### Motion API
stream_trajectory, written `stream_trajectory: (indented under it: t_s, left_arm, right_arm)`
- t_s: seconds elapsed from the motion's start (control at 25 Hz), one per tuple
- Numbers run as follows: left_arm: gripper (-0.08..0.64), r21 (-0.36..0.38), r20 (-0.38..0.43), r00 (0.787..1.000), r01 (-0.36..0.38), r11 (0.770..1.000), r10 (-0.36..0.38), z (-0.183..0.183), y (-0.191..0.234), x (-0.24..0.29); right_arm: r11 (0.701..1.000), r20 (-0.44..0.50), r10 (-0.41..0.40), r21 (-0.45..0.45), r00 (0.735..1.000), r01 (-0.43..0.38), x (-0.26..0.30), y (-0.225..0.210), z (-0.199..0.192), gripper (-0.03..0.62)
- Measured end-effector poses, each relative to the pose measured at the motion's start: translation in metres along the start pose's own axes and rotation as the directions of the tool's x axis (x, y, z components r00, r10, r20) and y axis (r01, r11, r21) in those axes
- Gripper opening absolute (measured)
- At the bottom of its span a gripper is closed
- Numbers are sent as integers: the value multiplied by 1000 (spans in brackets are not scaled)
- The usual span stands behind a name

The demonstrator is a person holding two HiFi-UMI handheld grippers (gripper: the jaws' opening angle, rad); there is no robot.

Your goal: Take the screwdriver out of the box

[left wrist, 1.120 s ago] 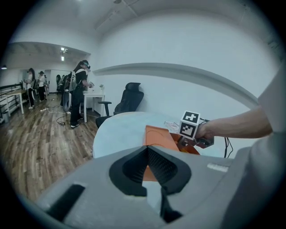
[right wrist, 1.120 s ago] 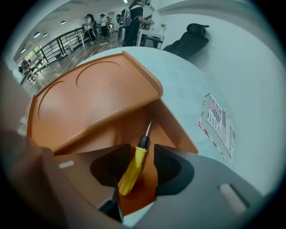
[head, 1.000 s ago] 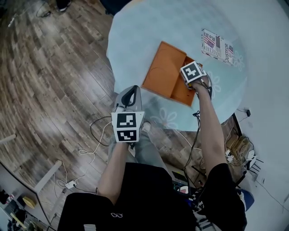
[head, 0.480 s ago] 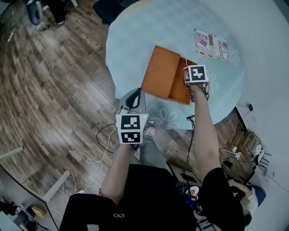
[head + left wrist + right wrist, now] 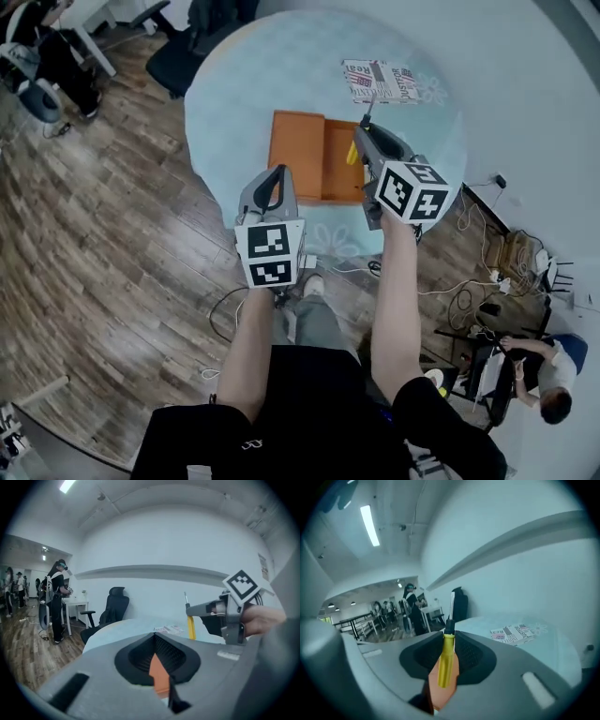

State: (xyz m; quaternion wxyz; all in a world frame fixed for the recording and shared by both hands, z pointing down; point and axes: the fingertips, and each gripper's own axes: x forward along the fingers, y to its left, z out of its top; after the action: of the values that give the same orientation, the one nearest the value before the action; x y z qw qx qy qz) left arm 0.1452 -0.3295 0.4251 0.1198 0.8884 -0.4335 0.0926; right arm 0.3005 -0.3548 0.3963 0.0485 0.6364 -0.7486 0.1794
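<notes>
The orange box (image 5: 298,167) lies open on the round pale-blue table (image 5: 234,103). My right gripper (image 5: 361,141) hovers above the box's right half, shut on the screwdriver (image 5: 352,153), whose yellow handle sits between the jaws while its metal shaft pokes out past the tips. In the right gripper view the screwdriver (image 5: 446,660) stands nearly upright in my right gripper (image 5: 449,632). My left gripper (image 5: 269,187) is raised over the table's near edge, left of the box, jaws together and empty. From my left gripper (image 5: 154,637) the screwdriver (image 5: 191,627) shows at the right.
A printed packet (image 5: 380,81) lies on the table beyond the box. Office chairs (image 5: 178,47) stand at the far left on the wooden floor. Cables (image 5: 469,295) trail at the right, where a person (image 5: 548,375) sits. More people (image 5: 56,597) stand across the room.
My right gripper has come up out of the box with the screwdriver in it and swung from pointing down to nearly level. My left gripper has risen too.
</notes>
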Motion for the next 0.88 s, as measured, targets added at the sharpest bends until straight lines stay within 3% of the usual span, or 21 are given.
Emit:
stream_trajectory:
  t_s: [0.12,0.28,0.56,0.88]
  left_arm:
    - [3,58,32,999,29,998,-31,22,-5,-13]
    - [3,91,109,991,68,994,-77,61,-13,-26]
    - [3,68,140,969,198,978,-206,68,-41,-48]
    - [3,64,137,965,216,974,-223,65,-43,-51]
  right_arm:
    - [998,169,-15,60,985,5,-49,33,19,92]
    - [995,284,-101,51,954,90,-96,51,39,92]
    - [991,291,-119,-20,949,130,-130,72,29,92]
    - [985,310,-153,-33,938,172,-134,69,25,92]
